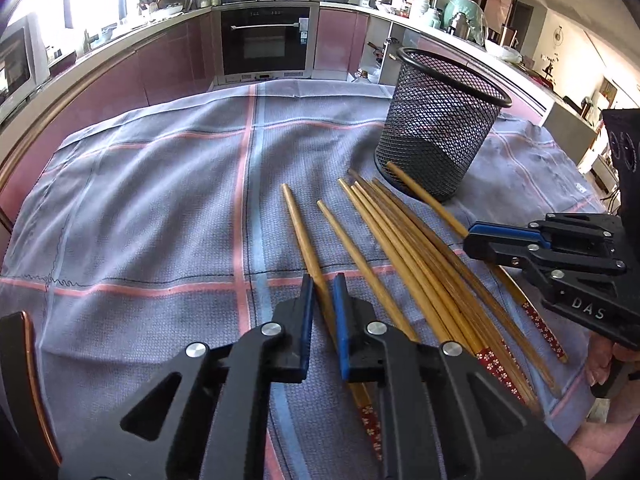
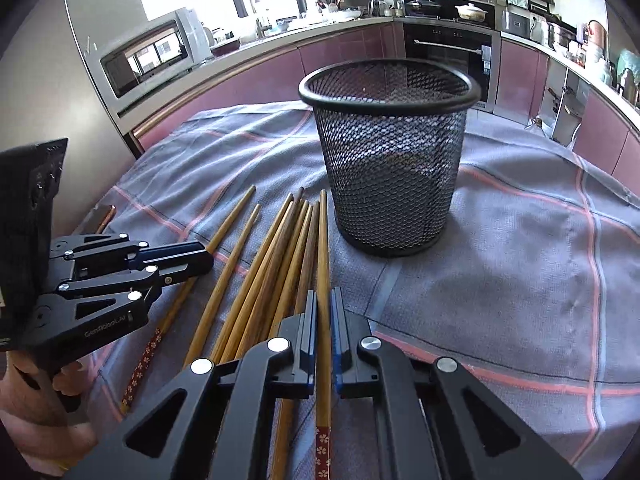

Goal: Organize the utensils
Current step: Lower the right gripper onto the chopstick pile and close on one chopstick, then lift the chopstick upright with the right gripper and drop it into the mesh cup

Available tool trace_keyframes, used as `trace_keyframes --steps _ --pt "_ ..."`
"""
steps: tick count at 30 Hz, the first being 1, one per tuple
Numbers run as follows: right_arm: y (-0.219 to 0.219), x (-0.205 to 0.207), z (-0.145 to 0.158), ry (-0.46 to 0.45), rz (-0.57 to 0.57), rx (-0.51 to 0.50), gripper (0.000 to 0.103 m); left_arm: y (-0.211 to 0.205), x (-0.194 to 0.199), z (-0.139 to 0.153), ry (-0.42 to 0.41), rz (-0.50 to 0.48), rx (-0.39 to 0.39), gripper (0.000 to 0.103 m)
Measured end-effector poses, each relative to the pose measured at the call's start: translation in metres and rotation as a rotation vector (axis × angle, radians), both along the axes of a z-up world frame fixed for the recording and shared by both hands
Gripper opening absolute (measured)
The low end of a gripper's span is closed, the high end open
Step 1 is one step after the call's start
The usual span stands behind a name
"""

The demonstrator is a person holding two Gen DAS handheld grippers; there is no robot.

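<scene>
Chopsticks (image 2: pixel 256 280) point tips toward mesh cup (image 2: pixel 388 156); left gripper (image 1: pixel 323 300) and right gripper (image 2: pixel 324 312) each pinch one.

We see our right gripper (image 2: pixel 324 332) straddling one chopstick (image 2: pixel 323 264) whose tip points at the black mesh holder (image 2: pixel 390 152). More chopsticks (image 2: pixel 260 276) fan left of the holder, where our left gripper (image 2: pixel 188 258) hovers.

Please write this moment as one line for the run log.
left gripper: around leftmost chopstick | right gripper: around rightmost chopstick | mesh holder: upright, empty
</scene>
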State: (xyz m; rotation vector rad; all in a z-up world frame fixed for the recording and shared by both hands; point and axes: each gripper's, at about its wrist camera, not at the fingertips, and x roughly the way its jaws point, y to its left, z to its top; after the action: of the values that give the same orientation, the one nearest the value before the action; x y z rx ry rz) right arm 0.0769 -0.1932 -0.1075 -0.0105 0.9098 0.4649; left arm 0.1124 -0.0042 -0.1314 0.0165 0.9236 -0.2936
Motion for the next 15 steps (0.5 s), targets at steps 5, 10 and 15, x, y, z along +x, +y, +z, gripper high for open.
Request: trace_keyframes --steps 5,10,15 --pt "-0.006 -0.009 0.02 -0.055 0.03 0.049 0.005 0.008 -0.004 0.013 -0.016 -0.004 -0.052 0.008" --pt "-0.014 -0.017 0.048 -0.137 0.05 0.111 0.005 0.019 -0.013 0.043 -0.069 -0.038 -0.129 0.008" --pt "-0.025 -0.023 0.077 -0.225 0.041 0.162 0.005 0.026 -0.026 0.079 -0.149 -0.088 -0.208 0.008"
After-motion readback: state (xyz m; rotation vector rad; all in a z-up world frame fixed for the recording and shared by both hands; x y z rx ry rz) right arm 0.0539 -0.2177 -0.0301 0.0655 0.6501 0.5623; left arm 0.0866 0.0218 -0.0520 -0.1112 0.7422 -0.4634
